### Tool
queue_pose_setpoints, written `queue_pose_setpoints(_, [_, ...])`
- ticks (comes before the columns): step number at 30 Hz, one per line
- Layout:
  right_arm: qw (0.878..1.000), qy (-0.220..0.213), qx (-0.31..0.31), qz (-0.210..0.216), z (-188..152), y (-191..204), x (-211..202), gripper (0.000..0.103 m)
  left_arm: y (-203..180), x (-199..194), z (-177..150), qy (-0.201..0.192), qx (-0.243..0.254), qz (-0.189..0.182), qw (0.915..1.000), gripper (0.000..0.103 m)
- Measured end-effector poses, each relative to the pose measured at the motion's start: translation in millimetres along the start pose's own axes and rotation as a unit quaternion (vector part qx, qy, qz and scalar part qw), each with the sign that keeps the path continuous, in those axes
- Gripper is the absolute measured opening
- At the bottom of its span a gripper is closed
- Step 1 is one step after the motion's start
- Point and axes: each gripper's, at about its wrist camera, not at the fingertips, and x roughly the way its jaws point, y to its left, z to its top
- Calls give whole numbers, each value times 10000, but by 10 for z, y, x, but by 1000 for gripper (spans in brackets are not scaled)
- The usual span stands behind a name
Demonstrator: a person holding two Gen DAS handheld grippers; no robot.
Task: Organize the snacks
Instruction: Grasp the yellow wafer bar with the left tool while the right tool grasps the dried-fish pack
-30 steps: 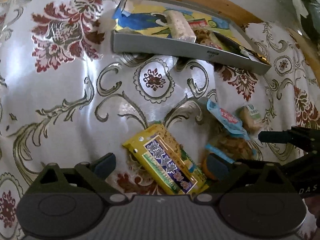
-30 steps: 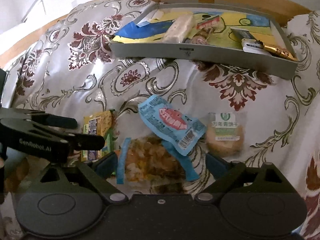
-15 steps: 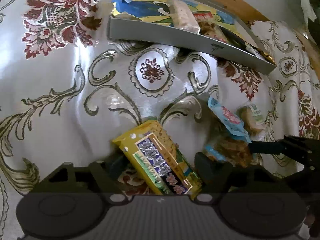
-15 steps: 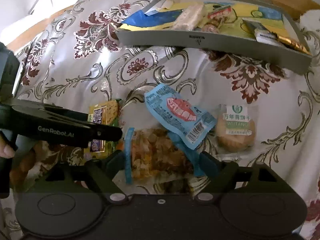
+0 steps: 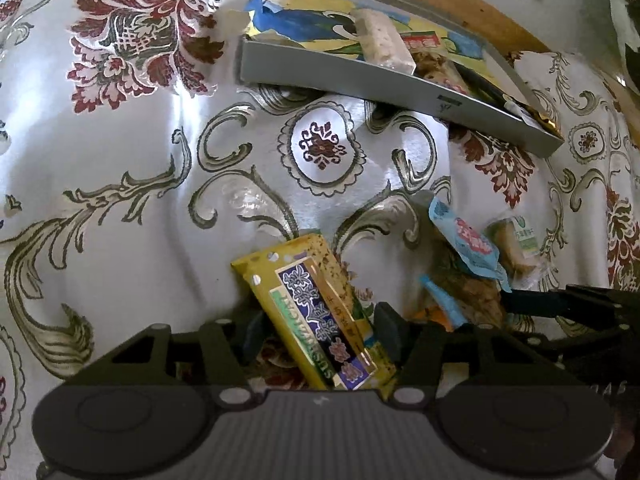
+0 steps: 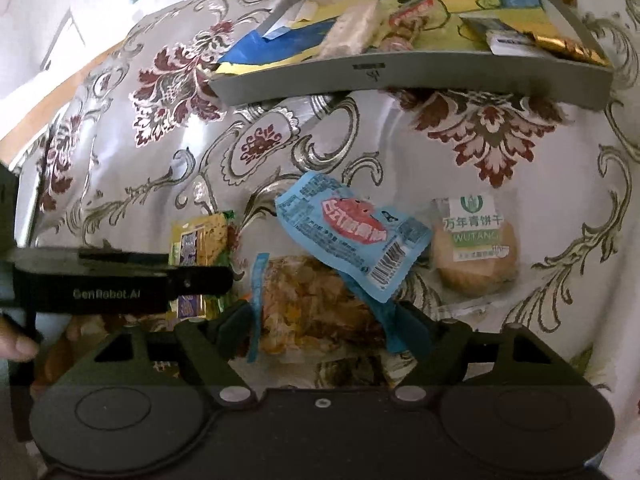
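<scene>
The left tongs [image 5: 320,330] have narrowed from wide open until their pads press both sides of the yellow snack bar [image 5: 316,312], which now tips up off the flowered cloth [image 5: 120,200]. The right tongs [image 6: 320,328] have also drawn in around the clear bag of mixed snacks [image 6: 316,300], though a firm grip is not certain. Both likely go next to the grey tray [image 6: 400,76] beyond.

The left tongs [image 5: 318,334] hide the yellow snack pack's [image 5: 316,304] lower end.
</scene>
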Motion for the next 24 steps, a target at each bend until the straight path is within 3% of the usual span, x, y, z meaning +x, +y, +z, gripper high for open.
queue_pose_setpoints(14, [9993, -38, 373, 84, 6, 44, -53, 47, 2, -55, -49, -88, -197, -57, 9998, 51])
queue_pose_setpoints(24, [9994, -249, 69, -210, -32, 160, -103, 38, 7, -161, -96, -196, -275, -38, 9994, 41])
